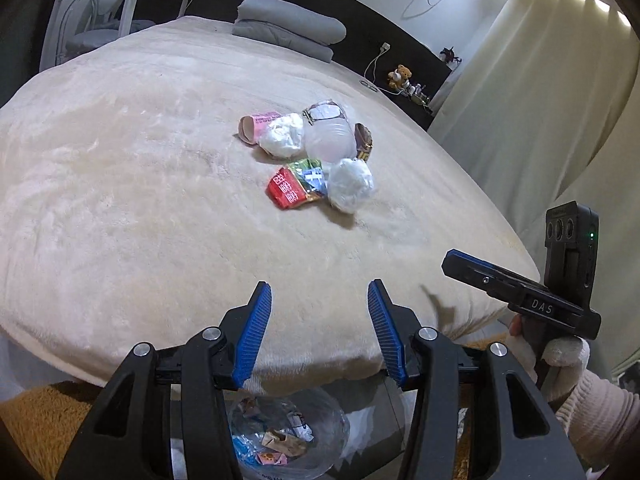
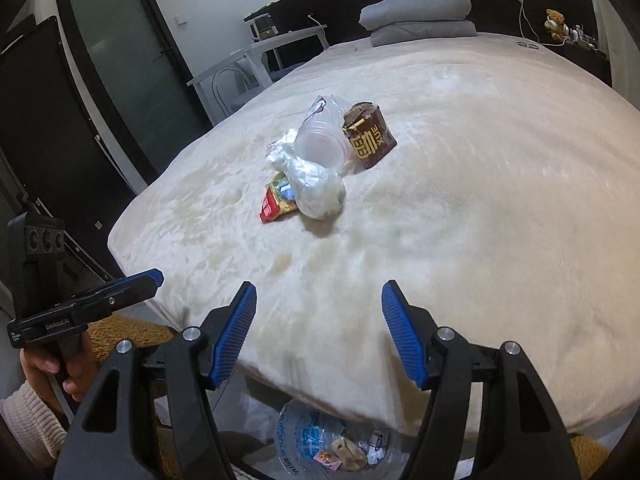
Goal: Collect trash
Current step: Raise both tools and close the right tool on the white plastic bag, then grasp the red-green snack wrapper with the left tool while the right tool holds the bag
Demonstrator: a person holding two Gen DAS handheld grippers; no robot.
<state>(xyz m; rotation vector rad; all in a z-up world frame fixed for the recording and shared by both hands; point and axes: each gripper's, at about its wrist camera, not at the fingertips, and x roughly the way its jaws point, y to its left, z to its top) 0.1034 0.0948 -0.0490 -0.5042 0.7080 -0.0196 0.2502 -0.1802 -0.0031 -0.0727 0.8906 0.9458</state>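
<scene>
A: Jaws on both sides are spread and hold nothing; the left gripper [image 1: 319,300] and the right gripper [image 2: 318,300] both hang over the near edge of the bed [image 1: 120,200], above the bag [image 1: 280,436] on the floor, which already has scraps in it.

B: And the trash?

A: One heap [image 1: 308,160] toward the middle of the bed, well apart from both grippers; the crumpled plastic [image 2: 316,188] lies nearest, touching the red wrapper [image 2: 272,206]; behind them the clear cup [image 2: 322,142], a white wad [image 1: 282,136], the brown carton [image 2: 370,136] and a pink tube [image 1: 256,126].

B: So which first?

A: I'd take the plastic, since it sits on the near side; come in low with the jaws straddling its bulk, close gently, and lift straight up so the wrapper isn't dragged across the fleece; the other gripper can wait by the bag.

B: Anything unclear?

A: The bag's rim is hidden behind the gripper bodies and the bed edge, so I can't tell how wide it gapes; the pieces overlap, so something may lie under the cup; the wrapper's print is too small to read.
</scene>
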